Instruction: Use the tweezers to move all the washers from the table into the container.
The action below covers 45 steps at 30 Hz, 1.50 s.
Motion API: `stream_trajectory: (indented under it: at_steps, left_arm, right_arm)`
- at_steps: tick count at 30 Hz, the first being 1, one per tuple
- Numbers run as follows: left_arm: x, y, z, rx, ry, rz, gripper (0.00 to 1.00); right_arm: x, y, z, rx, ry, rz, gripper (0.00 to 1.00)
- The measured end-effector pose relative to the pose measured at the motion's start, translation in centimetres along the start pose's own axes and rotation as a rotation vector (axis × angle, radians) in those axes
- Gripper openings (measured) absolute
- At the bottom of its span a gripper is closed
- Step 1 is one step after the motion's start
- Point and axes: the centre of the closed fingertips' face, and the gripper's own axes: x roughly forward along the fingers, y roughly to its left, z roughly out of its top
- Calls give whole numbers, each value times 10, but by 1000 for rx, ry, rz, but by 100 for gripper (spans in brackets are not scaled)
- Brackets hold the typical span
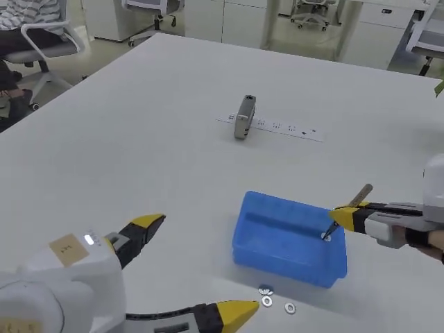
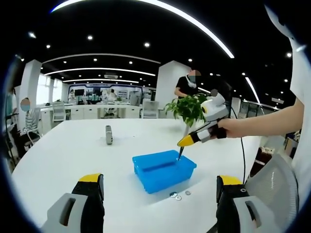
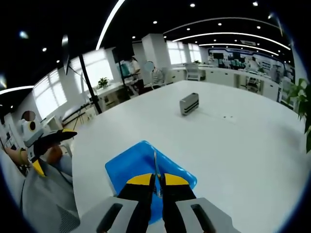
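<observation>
Surface: broad white counter (image 1: 139, 139), matt and mostly bare. Blue container (image 1: 277, 267) sits near the front edge. Farther back a small grey metal block (image 1: 244, 116) stands on a printed paper strip (image 1: 291, 128). Room: open office with ceiling light strips, swivel chairs (image 1: 41, 41) at the far left, and a leafy plant (image 2: 187, 108) behind the counter in the left gripper view.

Hard to read: three washers (image 1: 267, 301) lie loose on the counter just in front of the container. They are tiny, and in the left gripper view they are mere specks (image 2: 178, 196). A small pale ring sits at the tweezers' tip; whether it is gripped or just touched, cannot tell.

Right hand-held gripper (image 1: 338, 216): jaws pressed nearly together on the tweezers (image 1: 331, 230). The tweezers slant down into the container near its right rim. The right gripper view shows the thin tweezers (image 3: 155, 167) running forward from between the yellow tips, over the blue interior (image 3: 121, 170).

Left hand-held gripper (image 1: 207, 263): jaws spread wide, holding nothing. It is poised above the counter on the container's near-left side.
</observation>
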Motion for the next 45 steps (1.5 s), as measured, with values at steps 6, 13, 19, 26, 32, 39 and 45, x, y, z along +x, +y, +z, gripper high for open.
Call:
stream_trajectory:
  at_steps: [6, 13, 19, 26, 32, 39, 45]
  left_arm:
    - [0, 0, -1, -11, 2, -3, 99]
    - [0, -2, -2, -9, 10, -11, 99]
    - [0, -2, -2, -12, 10, -14, 99]
    - [1, -3, -3, -14, 11, -19, 99]
    - [1, -3, -3, -16, 15, -20, 99]
    - [1, -4, -4, -17, 17, -26, 99]
    - [1, -4, -5, -12, 26, -26, 99]
  right_arm:
    - [10, -2, -6, -2, 26, 0, 3]
    - [20, -6, -15, 6, 65, -2, 3]
    - [24, -8, -25, 24, 95, -9, 3]
    - [24, -6, -29, 32, 98, -11, 3]
    - [26, -4, -30, 23, 102, -7, 3]
    - [26, -4, -30, 21, 95, -11, 4]
    - [25, -5, -28, 20, 85, -19, 4]
